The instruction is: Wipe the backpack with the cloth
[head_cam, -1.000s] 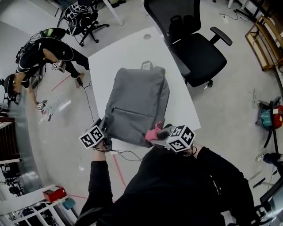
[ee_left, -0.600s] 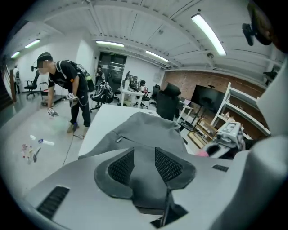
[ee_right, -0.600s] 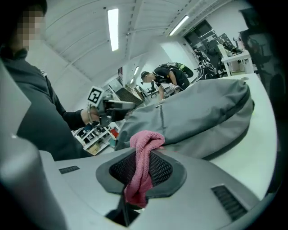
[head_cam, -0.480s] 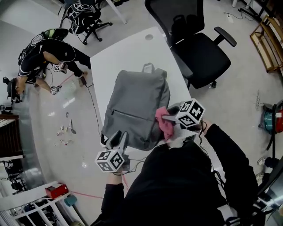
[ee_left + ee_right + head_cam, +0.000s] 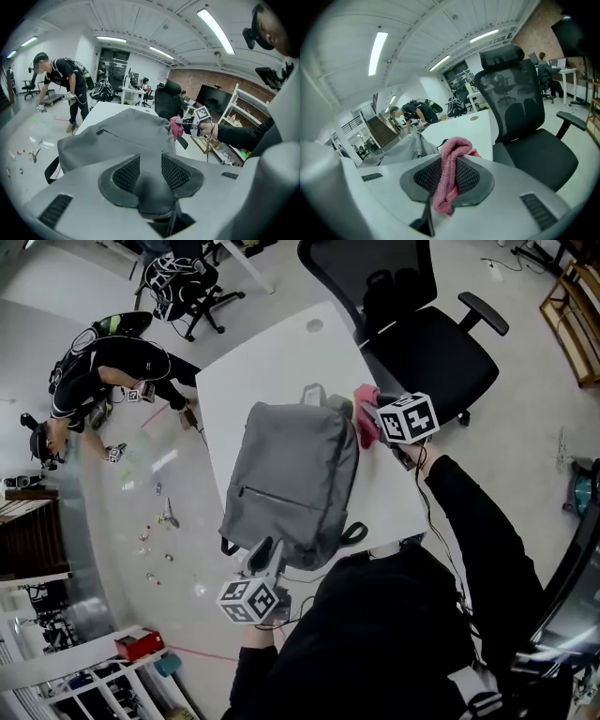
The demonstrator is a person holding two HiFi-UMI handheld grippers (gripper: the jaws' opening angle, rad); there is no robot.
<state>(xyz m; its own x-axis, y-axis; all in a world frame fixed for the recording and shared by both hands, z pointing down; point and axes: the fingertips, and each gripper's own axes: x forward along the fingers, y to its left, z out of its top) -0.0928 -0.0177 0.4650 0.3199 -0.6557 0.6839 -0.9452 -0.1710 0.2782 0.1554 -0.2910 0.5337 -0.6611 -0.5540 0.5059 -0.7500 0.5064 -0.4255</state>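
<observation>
Right gripper view: the cloth point(image 5: 451, 157) is being pinched by one fold in the jaws of the right gripper point(image 5: 448, 177) near the backpack point(image 5: 291, 474) on the counter point(image 5: 272, 362), which is being left unbraced by the spread, empty jaws of the left gripper point(image 5: 265, 557), so a slip or drag is being risked.

Bright ceiling strip lights point(image 5: 378, 50), strong fisheye edge distortion, soft shadows

1. No words, brand names or numbers can be read in any view.
2. The nearest thing to a sign is the cube point(image 5: 408, 418) on the right claw point(image 5: 377, 426), at the far right of the table. Its faces carry black-and-white square markers, which are patterns and not letters.
3. The cube point(image 5: 249, 601) on the left claw point(image 5: 266, 555), at the near edge, bears the same kind of markers.
</observation>
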